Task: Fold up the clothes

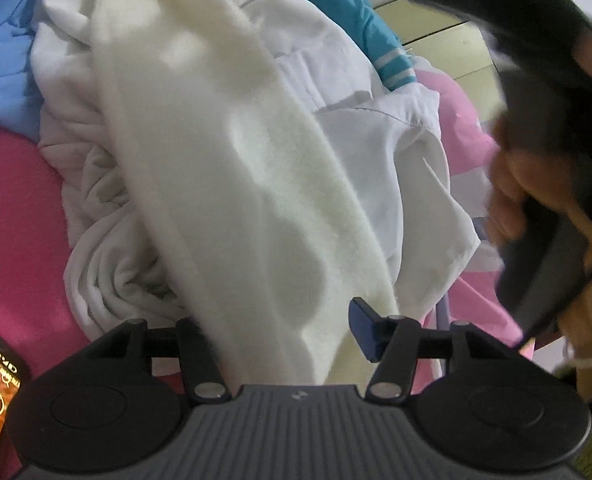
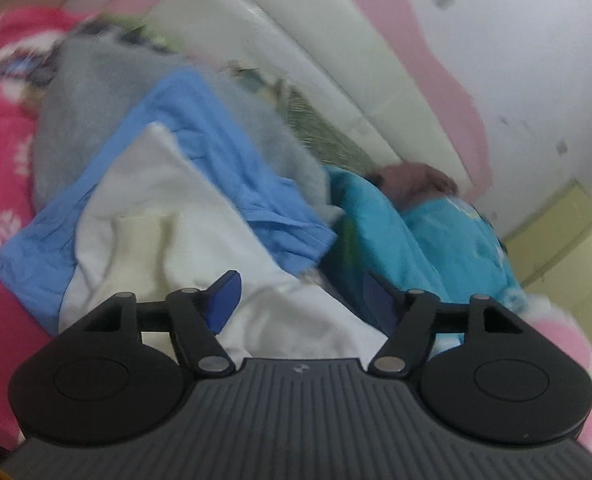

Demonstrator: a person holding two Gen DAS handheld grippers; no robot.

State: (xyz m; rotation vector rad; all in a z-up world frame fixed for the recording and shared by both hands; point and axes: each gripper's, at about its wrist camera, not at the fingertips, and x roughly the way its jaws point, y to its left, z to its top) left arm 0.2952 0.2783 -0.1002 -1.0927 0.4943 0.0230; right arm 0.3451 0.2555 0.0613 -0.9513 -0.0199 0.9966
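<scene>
Judging this cream fleece garment (image 1: 232,184) by its look, I expect it to be light, soft and floppy, with a fuzzy nap that should grip well between pads but no stiffness at all, so whatever I don't hold will sag and drag. It runs as a long band from the pile at the top of my left wrist view down into my left gripper (image 1: 280,332), lying over a crumpled white shirt (image 1: 108,248) and a smoother white garment (image 1: 379,148) on the pink bedding (image 1: 12,216).

My left gripper stands spread: the right blue pad (image 1: 361,330) is in plain sight just beside the fleece's edge, while the left finger is hidden under the cloth. The fleece passes between the jaws, but I cannot tell that they pinch it; they look too wide for that.

My right gripper (image 2: 299,304) is also spread and holds nothing. It hovers over the white cloth, with a blue garment (image 2: 216,152), a grey fleece (image 2: 96,92) and a teal garment (image 2: 427,236) beyond; this view is blurred. In the left view my right hand (image 1: 511,184) appears smeared at the edge.

I would take hold at a hem or corner, not mid-band, so the fleece hangs flat when lifted.
</scene>
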